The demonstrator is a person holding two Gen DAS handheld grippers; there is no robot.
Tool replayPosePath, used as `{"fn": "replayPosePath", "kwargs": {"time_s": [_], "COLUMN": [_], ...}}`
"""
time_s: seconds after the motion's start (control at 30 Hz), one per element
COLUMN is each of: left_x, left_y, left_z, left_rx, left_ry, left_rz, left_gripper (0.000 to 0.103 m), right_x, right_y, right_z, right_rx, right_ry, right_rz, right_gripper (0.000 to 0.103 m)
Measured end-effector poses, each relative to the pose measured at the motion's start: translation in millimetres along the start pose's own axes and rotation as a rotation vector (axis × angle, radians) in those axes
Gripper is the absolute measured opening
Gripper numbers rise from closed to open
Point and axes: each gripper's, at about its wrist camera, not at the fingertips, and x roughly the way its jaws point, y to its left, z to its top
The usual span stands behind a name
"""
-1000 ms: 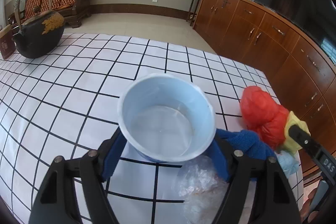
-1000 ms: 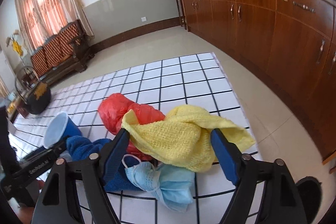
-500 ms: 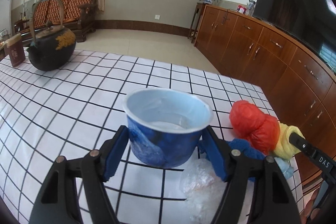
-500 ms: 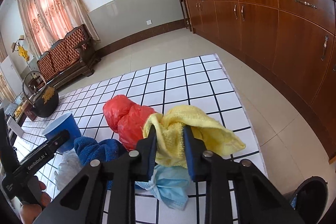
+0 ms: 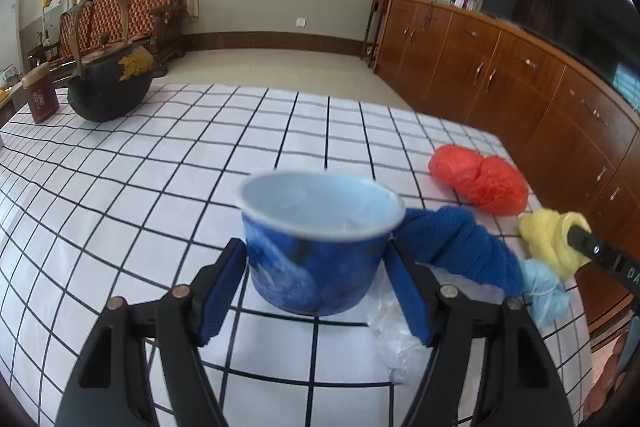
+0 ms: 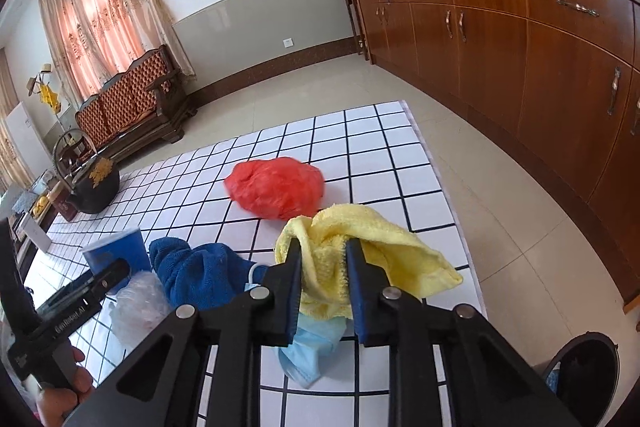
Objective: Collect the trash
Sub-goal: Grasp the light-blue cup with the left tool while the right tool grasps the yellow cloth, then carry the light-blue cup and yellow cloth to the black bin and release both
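Right hand-held gripper has clamped shut on yellow cloth since earlier.

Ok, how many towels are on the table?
2. The yellow towel is pinched in the right tongs near the table's edge; the blue towel lies beside it, next to the cup. More could be hidden under the pile.

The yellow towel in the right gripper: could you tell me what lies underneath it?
Under the yellow towel, a light blue face mask lies on the checked tablecloth. The towel and right gripper hide the mask's upper part.
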Motion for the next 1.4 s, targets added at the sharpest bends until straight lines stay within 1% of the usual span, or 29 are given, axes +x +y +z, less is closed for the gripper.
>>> {"fn": "replayPosePath", "kwargs": {"time_s": [0.07,0.13,0.17,0.23,0.3,0.4,0.43,0.47,0.57,0.6,0.73,0.87,1.07,1.27,1.4], "left_x": [4,4,5,7,8,5,4,2,-5,-7,-18,-30,-50,-74,-88], "left_y": [-2,-2,0,4,7,7,6,6,6,7,10,4,-10,-35,-56], "left_z": [-1,-1,-1,0,0,0,-1,-1,1,2,7,10,1,-10,-20], "left_rx": [0.007,0.001,-0.006,-0.025,-0.04,-0.045,-0.045,-0.04,-0.041,-0.044,-0.049,-0.018,0.015,0.066,0.095], "left_ry": [0.013,0.013,0.014,0.018,0.02,0.003,-0.004,-0.013,-0.046,-0.054,-0.095,-0.133,-0.135,-0.14,-0.13], "left_rz": [0.022,0.022,0.021,0.005,-0.021,-0.033,-0.035,-0.033,-0.031,-0.03,-0.024,-0.025,-0.083,-0.137,-0.176], "left_gripper": [0.077,0.079,0.08,0.08,0.078,0.076,0.075,0.075,0.075,0.075,0.075,0.075,0.075,0.075,0.075], "right_x": [1,4,5,8,11,13,12,12,8,6,-6,-20,-37,-75,-100], "right_y": [-1,-2,-2,-3,-3,-3,-3,-3,-4,-4,-6,-9,-12,-21,-33], "right_z": [0,0,-1,-2,-2,-3,-3,-2,-1,-1,2,7,0,-17,-32], "right_rx": [0.004,-0.001,0.0,0.006,0.005,0.006,0.005,0.006,0.012,0.015,0.014,0.019,0.007,0.003,0.016], "right_ry": [0.003,0.014,0.018,0.024,0.039,0.042,0.038,0.036,0.022,0.015,-0.032,-0.071,-0.077,-0.1,-0.112], "right_rz": [-0.005,-0.008,-0.01,-0.011,-0.008,-0.003,-0.001,0.003,0.015,0.018,0.018,0.021,0.022,0.022,0.011], "right_gripper": [0.029,0.033,0.039,0.046,0.046,0.046,0.041,0.032,0.025,0.024,0.023,0.022,0.022,0.022,0.023]}}
